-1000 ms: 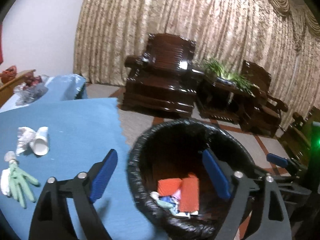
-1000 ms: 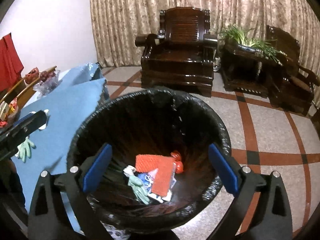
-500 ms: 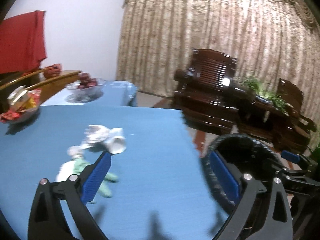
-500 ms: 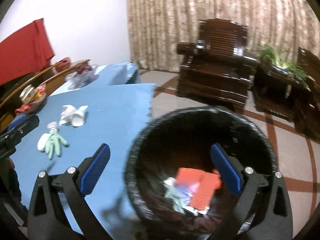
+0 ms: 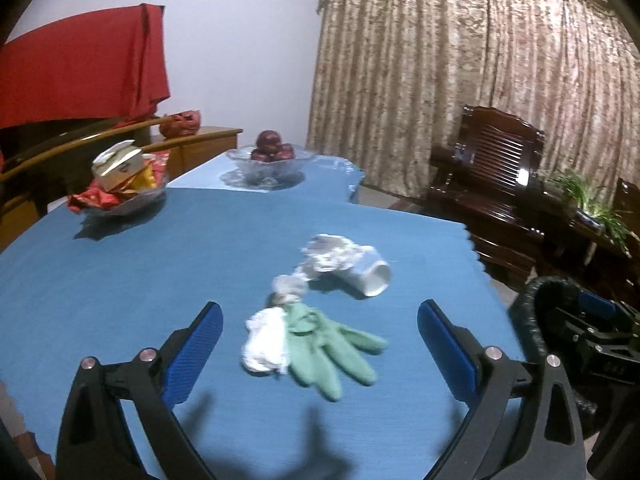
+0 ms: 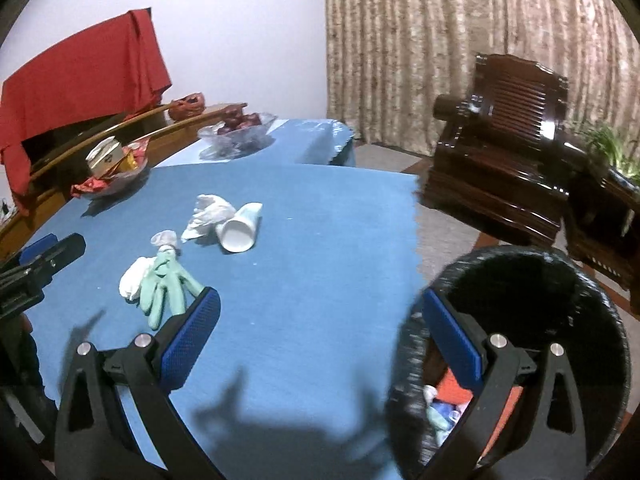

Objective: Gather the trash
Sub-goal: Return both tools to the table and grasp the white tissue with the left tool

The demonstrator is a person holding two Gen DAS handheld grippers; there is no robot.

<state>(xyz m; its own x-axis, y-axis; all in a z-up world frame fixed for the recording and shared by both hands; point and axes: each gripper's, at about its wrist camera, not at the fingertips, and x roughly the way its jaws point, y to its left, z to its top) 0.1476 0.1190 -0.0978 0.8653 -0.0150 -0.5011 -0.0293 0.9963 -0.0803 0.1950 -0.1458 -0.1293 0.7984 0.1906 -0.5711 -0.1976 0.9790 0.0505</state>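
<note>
A green glove [image 5: 332,348] lies on the blue table [image 5: 140,280] with a white crumpled tissue [image 5: 266,340] at its left. Behind them lie a small wad [image 5: 288,286], a tipped white paper cup [image 5: 370,274] and crumpled white paper [image 5: 328,250]. My left gripper [image 5: 318,344] is open and empty, hovering just above the glove. My right gripper [image 6: 320,330] is open and empty over the table's right edge; the glove [image 6: 166,290] and cup [image 6: 240,228] lie to its left. The black-lined trash bin [image 6: 520,280], holding red and other trash [image 6: 450,392], stands right of the table.
A glass bowl of red fruit [image 5: 268,160] and a dish with a carton and red wrappers [image 5: 120,184] stand at the table's far side. A red cloth [image 5: 80,68] hangs at the left. Dark wooden armchairs [image 6: 500,144] and a plant [image 5: 580,196] stand beyond the bin.
Both grippers have swung left, from over the bin to over the table. The left one now faces the glove and tissue; both stay open.
</note>
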